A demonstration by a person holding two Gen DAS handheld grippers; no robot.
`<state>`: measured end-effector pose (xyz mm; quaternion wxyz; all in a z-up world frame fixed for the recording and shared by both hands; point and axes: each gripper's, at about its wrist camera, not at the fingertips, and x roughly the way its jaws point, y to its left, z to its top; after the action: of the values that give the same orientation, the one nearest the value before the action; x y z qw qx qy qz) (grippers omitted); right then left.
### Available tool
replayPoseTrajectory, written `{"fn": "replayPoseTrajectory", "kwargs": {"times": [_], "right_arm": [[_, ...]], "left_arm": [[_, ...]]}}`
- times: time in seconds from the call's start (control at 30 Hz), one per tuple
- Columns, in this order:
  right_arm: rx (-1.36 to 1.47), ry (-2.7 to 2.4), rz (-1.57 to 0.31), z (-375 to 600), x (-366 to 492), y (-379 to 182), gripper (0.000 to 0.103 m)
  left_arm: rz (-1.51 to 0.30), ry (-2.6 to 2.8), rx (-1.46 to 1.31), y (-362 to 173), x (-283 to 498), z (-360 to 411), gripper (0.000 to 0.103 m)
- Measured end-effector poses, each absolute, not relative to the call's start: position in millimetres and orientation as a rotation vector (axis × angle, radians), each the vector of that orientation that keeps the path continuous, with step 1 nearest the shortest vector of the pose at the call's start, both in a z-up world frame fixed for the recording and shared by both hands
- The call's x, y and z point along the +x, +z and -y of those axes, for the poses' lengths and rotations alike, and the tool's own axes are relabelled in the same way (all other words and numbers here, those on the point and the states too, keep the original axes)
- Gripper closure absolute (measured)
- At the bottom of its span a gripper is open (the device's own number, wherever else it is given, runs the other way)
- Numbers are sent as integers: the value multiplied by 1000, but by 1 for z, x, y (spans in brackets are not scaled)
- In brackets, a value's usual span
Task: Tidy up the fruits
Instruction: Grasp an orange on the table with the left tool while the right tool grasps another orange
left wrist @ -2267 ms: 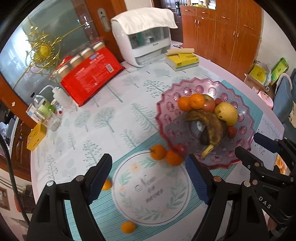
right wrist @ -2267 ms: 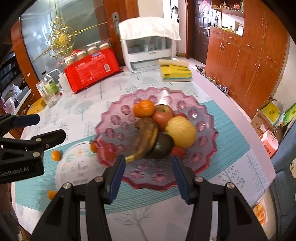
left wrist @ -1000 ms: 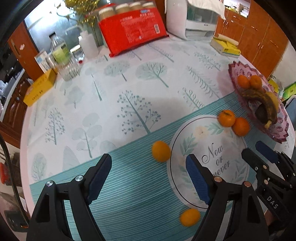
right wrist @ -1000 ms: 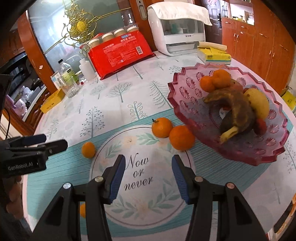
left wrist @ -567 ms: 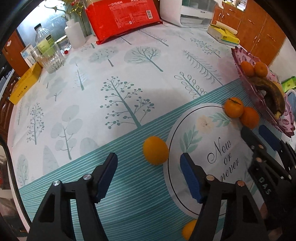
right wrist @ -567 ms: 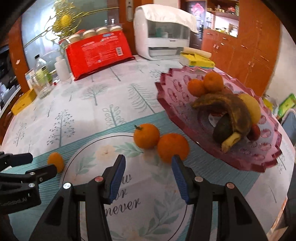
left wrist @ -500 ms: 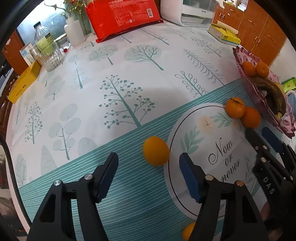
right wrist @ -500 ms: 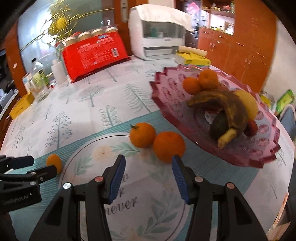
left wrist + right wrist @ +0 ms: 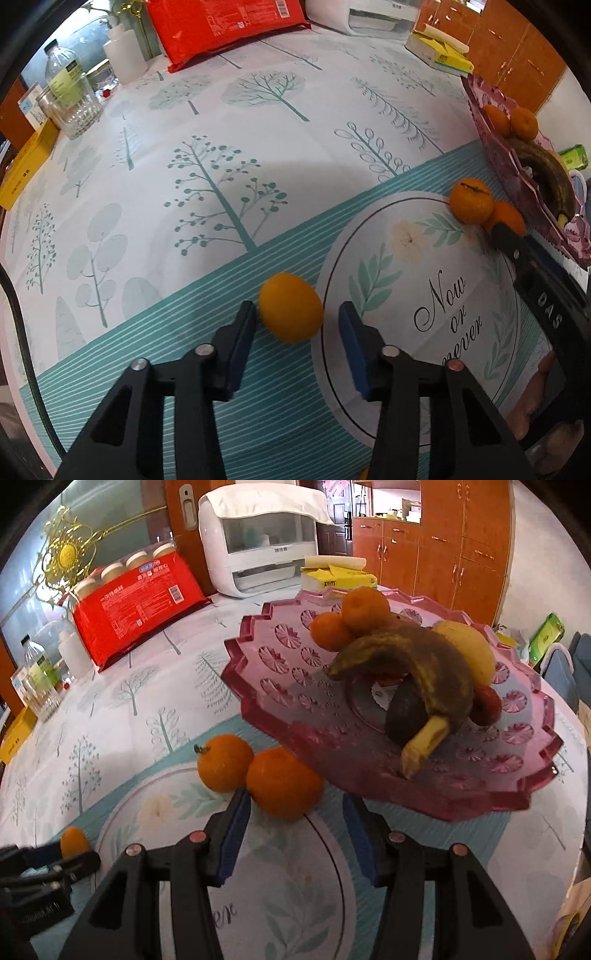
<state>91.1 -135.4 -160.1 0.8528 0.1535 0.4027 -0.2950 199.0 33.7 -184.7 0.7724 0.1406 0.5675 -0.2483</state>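
Left wrist view: a round table under a tree-printed tablecloth (image 9: 229, 122) with a teal striped band and a circular "Now or never" medallion (image 9: 424, 314); a red package (image 9: 221, 26), glass jar (image 9: 75, 110) and yellow box (image 9: 26, 166) stand at the far edge. The left gripper (image 9: 295, 325) is lowered to the cloth, its jaws spread around a small orange (image 9: 290, 312), the left pad touching or nearly touching it, and narrower than half a second ago. Right wrist view: wooden cabinets (image 9: 443, 542) and a white appliance (image 9: 264, 539) behind a pink glass fruit plate (image 9: 288, 686) holding a browned banana (image 9: 417, 664), oranges and a pear. The right gripper (image 9: 295, 812) hovers low, jaws parted, framing a mandarin (image 9: 282, 781) beside a stemmed one (image 9: 223, 762), closer than before.
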Motion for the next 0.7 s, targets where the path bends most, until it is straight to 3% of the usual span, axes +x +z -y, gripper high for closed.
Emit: {"fn": "replayPoseTrajectory", "kwargs": {"times": [0.23,0.33,0.37,0.7], "right_arm": [[346,-635,-815,143,100,-160,50],[344,-635,-799,145,101,-160,51],[351,-626,-793,145,101,-160,59],[343,-538,-785,136,91,-158,60]], "left_arm": [[-1221,-526,300,-184,202,-34,72],[-1224,-525,286,-183,201,-36,73],[-1224,-523,286,-184,202,-36,73],[-1220,-508,267,-176,194,-40,74]]}}
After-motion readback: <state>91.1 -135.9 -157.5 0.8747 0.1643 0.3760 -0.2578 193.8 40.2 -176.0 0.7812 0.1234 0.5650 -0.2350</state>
